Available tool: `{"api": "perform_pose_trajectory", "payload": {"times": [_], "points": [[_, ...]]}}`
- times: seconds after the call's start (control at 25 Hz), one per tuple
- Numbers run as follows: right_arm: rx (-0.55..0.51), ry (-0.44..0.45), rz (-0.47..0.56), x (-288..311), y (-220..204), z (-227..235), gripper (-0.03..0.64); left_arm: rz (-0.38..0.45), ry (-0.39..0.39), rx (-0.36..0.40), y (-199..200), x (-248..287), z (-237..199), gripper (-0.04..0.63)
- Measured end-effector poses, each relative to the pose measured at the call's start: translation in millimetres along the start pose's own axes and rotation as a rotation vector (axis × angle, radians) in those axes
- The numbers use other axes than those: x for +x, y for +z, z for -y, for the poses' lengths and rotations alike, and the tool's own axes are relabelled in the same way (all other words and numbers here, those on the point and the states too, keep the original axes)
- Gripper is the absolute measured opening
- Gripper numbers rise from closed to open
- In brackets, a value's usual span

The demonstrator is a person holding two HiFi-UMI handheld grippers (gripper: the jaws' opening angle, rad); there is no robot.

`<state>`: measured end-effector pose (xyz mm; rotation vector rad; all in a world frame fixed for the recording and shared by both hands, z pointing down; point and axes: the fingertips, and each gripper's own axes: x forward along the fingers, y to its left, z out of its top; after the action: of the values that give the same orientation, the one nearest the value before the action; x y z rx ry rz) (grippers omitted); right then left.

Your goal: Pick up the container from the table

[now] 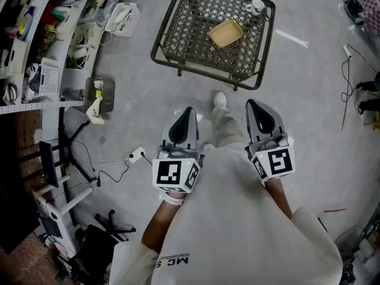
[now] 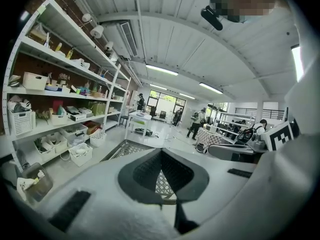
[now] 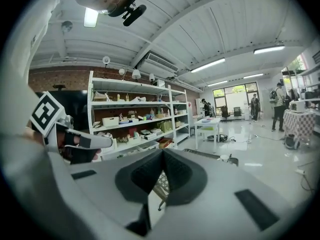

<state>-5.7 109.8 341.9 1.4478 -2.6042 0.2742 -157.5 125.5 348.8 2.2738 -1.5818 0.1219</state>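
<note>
Container point(image 1: 226, 33) is seen untouched on the mesh surface point(image 1: 184, 28). Left claw point(image 1: 188, 110) and right claw point(image 1: 252, 104) are held closed, empty, well short; reaching and opening are judged required.

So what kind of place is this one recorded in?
Probably a big workshop or lab hall: long open shelving loaded with bins, a white worktable further in, and strip lights overhead.
</note>
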Motion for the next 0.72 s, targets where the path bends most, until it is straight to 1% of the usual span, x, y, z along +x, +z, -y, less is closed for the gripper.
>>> {"api": "perform_pose_trajectory", "payload": {"times": [0.24,0.44,0.56,0.64,0.72], "points": [[-0.002,0.057,0.000,85.3,29.2,59.0,0.017,-0.015,0.006,0.015,39.0,89.9,-15.2,0.014],[0.009,0.092,0.005,148.1,39.6,110.6,0.017,0.003,0.025,0.042,70.1,162.3,-25.3,0.014],[0.001,0.126,0.012,180.1,44.1,124.3,0.017,0.008,0.030,0.064,82.7,191.1,-35.2,0.014],[-0.023,0.151,0.020,196.4,49.9,128.4,0.017,0.014,0.037,0.072,89.9,203.0,-42.0,0.014],[-0.036,0.158,0.021,208.3,52.9,133.0,0.017,0.019,0.038,0.074,95.5,211.8,-47.1,0.014]]}}
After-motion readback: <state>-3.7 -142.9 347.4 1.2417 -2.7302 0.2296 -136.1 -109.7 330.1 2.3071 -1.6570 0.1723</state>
